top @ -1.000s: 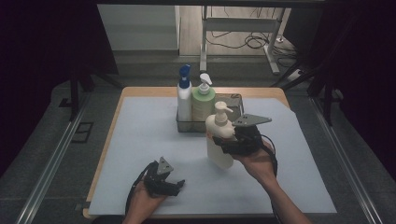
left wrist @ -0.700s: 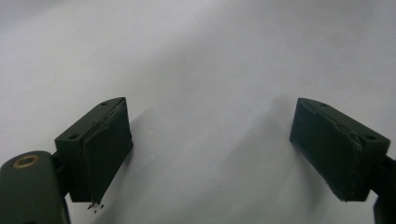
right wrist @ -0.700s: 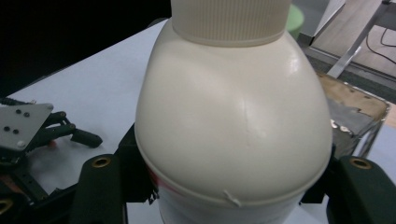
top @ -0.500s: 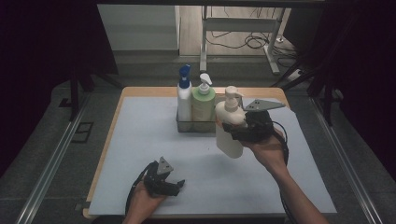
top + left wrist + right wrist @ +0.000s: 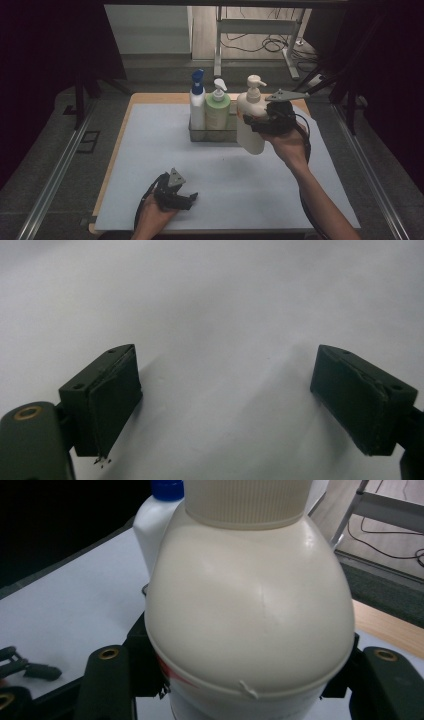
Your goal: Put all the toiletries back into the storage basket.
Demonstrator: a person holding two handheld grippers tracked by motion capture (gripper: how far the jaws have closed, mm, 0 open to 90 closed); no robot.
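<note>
Two grippers: right gripper (image 5: 260,122) clamps cream pump bottle (image 5: 251,125), airborne; left gripper (image 5: 225,395) gapes empty.
Rack (image 5: 212,134): nine o'clock of bottle.
Advice: keep upright, lower into free slot.

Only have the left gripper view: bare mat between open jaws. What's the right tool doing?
Observer: The right tool is clamped on a cream pump bottle, apparently lifted off the mat.
Operator: Where, relative to anything else?
Observer: At the right end of a wire rack holding a blue-capped bottle and a green pump bottle.
Operator: Left tool near that?
Observer: No, the left tool sits at the mat's near edge.
</note>
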